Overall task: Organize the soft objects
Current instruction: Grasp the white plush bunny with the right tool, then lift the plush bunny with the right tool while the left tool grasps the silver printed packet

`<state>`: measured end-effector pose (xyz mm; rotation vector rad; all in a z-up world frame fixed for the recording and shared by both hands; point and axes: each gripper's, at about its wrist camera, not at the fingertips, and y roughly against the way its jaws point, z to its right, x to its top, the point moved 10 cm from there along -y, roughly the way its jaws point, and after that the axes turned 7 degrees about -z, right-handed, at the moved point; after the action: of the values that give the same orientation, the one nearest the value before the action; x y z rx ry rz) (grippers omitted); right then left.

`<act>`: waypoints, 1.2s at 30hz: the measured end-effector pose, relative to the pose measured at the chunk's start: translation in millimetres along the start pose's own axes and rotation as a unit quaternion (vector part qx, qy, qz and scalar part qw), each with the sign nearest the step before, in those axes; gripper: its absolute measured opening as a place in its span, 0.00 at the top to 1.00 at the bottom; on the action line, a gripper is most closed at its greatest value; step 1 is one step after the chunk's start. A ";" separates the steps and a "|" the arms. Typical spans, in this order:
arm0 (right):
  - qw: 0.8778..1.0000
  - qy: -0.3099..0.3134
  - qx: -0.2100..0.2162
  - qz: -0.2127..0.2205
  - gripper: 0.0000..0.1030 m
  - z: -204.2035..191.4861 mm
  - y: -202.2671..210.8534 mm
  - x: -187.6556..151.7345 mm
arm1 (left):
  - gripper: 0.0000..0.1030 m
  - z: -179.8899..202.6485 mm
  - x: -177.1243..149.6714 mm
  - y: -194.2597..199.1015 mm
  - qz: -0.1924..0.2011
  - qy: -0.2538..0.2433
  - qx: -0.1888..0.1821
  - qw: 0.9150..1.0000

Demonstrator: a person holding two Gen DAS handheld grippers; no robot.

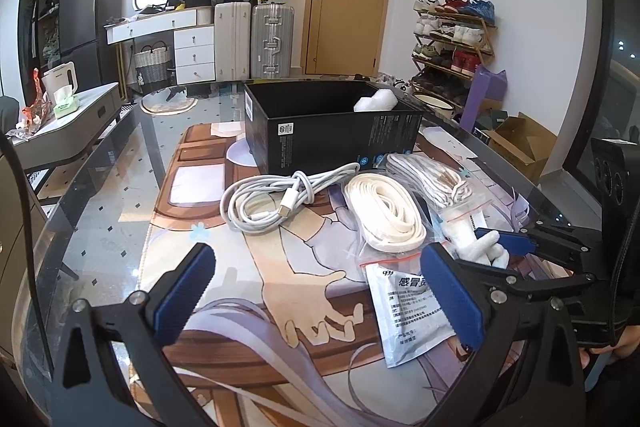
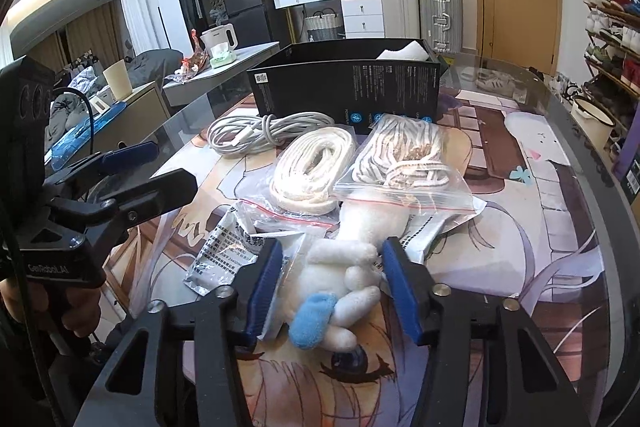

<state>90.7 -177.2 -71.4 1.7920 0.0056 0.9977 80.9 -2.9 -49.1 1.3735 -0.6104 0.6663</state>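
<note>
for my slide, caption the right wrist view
Open right gripper straddles a white plush toy before a black box.

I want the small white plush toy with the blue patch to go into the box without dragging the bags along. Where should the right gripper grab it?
Grip the small white plush toy across its fuller middle, coming from the near side as the right gripper already straddles it. Its far end lies under the clear zip bag of striped white laces, so probably draw it back before lifting toward the black cardboard box.
</note>
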 end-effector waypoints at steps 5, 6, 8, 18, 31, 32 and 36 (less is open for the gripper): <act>1.000 -0.010 0.006 0.007 0.67 2.6 1.8 0.8 | 0.00 0.0 -0.8 -0.4 -0.001 0.001 0.000 1.000; 1.000 -0.008 0.006 0.009 0.68 1.9 2.3 1.0 | 0.00 0.5 -0.9 -0.4 -0.002 0.001 0.000 1.000; 1.000 -0.005 0.010 0.012 0.69 -0.2 4.0 2.0 | 0.00 0.3 -1.0 -0.4 -0.001 0.001 0.000 1.000; 0.997 0.006 0.053 0.054 0.70 -15.2 30.1 10.9 | 0.00 2.2 -2.2 -1.7 -0.006 -0.005 -0.005 1.000; 0.990 0.006 0.050 0.130 0.70 -12.8 70.7 29.8 | 0.00 30.6 -9.0 -6.4 -0.034 -0.051 -0.034 0.998; 0.991 0.003 0.045 0.129 0.70 -10.0 69.9 29.9 | 0.00 35.2 -10.5 -7.4 -0.038 -0.057 -0.038 0.997; 0.991 -0.010 0.029 0.130 0.70 1.3 68.9 29.6 | 0.00 48.2 -15.7 -11.8 -0.053 -0.079 -0.042 0.995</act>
<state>81.4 -197.2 0.3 1.8891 -0.2174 1.1736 78.7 -52.9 -63.6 1.3775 -0.6777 0.4449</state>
